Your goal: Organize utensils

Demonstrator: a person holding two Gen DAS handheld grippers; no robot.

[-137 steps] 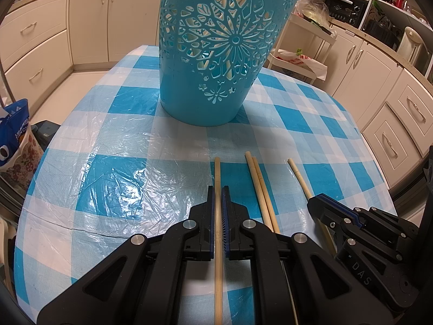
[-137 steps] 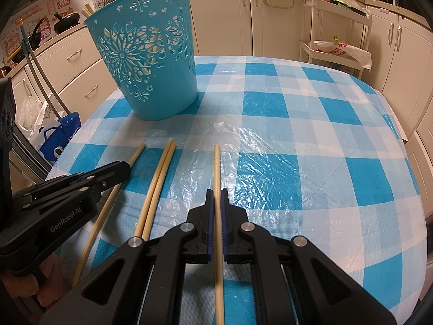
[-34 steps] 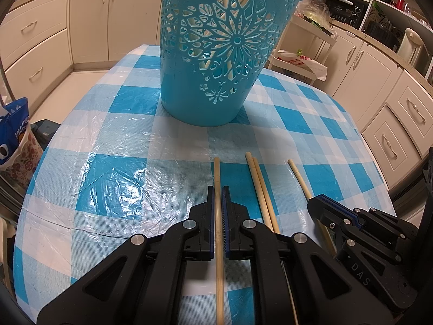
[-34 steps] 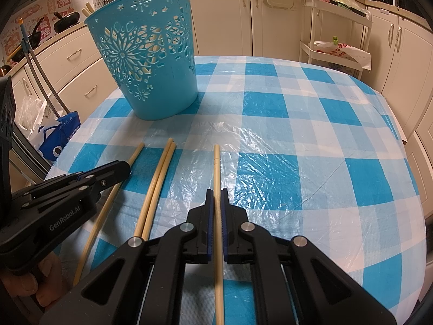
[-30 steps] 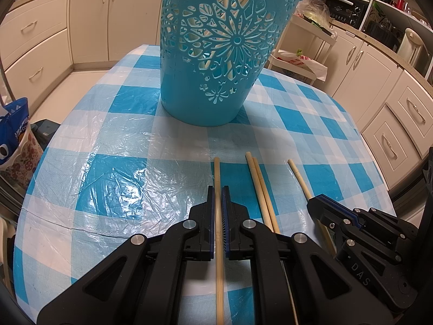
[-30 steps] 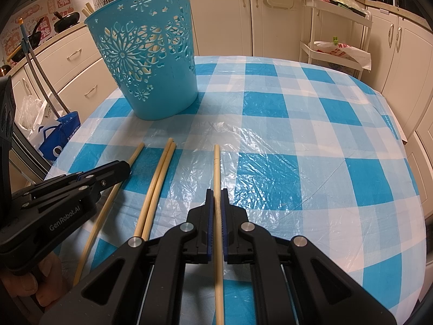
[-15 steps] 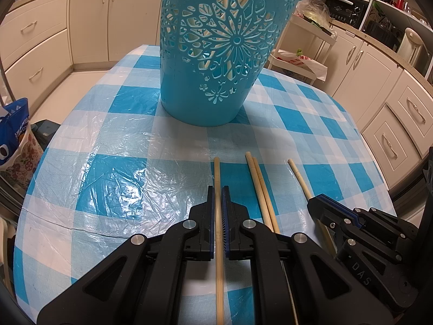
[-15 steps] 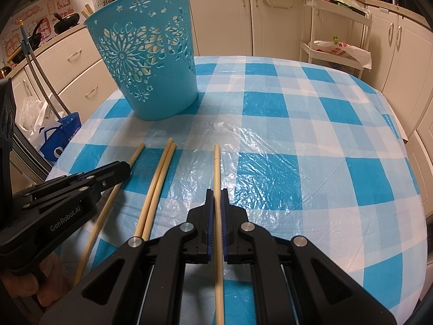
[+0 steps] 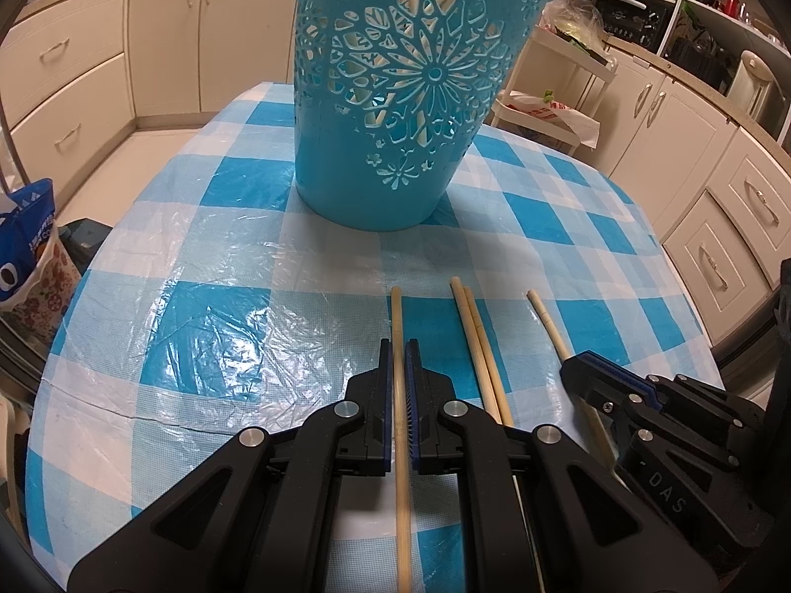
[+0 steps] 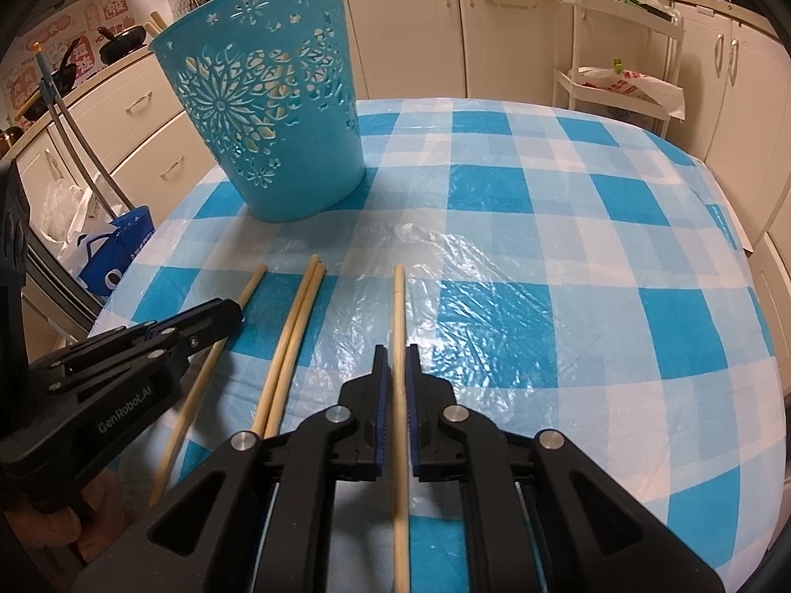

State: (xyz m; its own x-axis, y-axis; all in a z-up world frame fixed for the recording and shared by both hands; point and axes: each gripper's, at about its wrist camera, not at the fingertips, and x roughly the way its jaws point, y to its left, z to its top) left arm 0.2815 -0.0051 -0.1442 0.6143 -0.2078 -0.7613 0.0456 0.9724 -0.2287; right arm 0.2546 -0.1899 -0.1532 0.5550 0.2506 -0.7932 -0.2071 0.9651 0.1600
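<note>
While the left claw (image 9: 398,352) pinches a probably light, stiff, slippery chopstick (image 9: 395,311) mid-length near the worktop's (image 9: 197,346) front edge, the right claw (image 10: 395,353), just loosening, straddles a second chopstick (image 10: 398,296) without pressing.

Bare tablecloth (image 10: 568,257) right of basket (image 10: 267,113)

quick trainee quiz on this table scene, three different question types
1. How many chopsticks lie on the table?
2. True or false: the basket lies on its side.
3. What sits in the left claw? A. one chopstick B. a pair C. nothing

Key: 1. four; 2. false, it stands upright; 3. A
</note>
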